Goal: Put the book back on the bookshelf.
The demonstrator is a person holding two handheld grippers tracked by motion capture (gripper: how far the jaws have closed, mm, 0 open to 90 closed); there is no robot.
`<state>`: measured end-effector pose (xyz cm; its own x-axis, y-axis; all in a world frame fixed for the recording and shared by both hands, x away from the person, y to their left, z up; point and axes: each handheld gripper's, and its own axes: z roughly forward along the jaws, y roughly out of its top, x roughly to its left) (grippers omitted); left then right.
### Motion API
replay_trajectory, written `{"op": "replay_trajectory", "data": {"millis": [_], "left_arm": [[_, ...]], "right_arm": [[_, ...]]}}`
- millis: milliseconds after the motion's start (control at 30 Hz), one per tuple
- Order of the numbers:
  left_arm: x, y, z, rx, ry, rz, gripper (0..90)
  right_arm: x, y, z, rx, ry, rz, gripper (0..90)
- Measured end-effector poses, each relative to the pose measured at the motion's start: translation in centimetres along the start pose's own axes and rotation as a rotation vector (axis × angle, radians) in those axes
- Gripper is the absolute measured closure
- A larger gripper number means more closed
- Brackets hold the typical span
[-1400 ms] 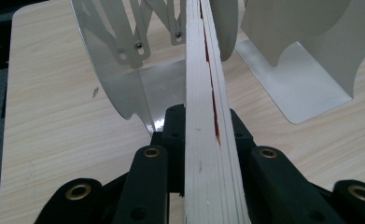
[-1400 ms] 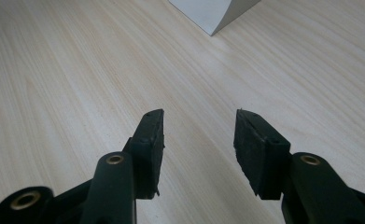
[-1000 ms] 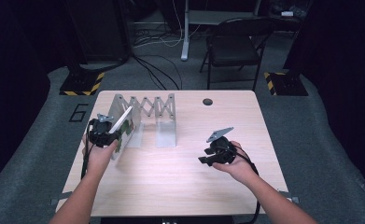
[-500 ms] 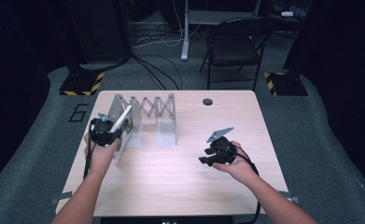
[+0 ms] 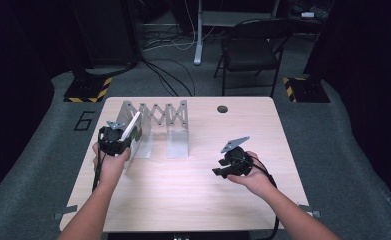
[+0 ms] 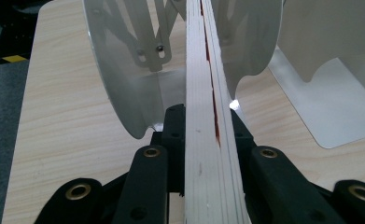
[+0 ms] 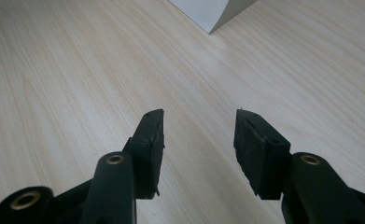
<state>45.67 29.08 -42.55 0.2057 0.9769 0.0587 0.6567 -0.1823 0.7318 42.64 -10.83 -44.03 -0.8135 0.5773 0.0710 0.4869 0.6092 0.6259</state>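
— Pale wood-grain surface, rectangular, matte. On it, far left, a white metal accordion rack: smooth curved dividers joined by riveted scissor links.

— How far along?

— Roughly midway, judging by the pose. Thin book with pale page edges and a red sliver of cover, clenched in the left gripper, standing on edge between two dividers at the rack's left end. Not yet let go.

— And the other side?

— Right gripper released, black rubbery pads apart, nothing between, hovering over bare surface, well apart from the rack.
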Motion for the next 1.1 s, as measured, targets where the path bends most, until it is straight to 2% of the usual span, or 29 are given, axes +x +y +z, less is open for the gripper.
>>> {"op": "replay_trajectory", "data": {"millis": [433,600,700,900,1100], "left_arm": [[-0.1,-0.3,0.6,0.03,0.0,-0.003,75.6],[-0.2,-0.4,0.9,0.033,0.003,-0.015,75.5],[-0.2,-0.4,1.1,0.035,0.006,-0.007,75.5],[-0.2,-0.5,1.1,0.038,0.008,-0.012,75.1],[-0.2,-0.5,0.9,0.032,0.022,-0.016,69.7]], "right_arm": [[0.0,0.0,0.0,0.002,-0.001,0.001,52.8],[0.1,0.0,0.1,0.005,-0.003,0.009,52.7],[0.0,0.0,0.1,0.001,-0.003,-0.005,52.7],[0.0,-0.3,0.2,0.003,0.001,0.005,52.7],[-0.1,-0.4,0.2,0.003,0.002,0.003,52.6]]}}
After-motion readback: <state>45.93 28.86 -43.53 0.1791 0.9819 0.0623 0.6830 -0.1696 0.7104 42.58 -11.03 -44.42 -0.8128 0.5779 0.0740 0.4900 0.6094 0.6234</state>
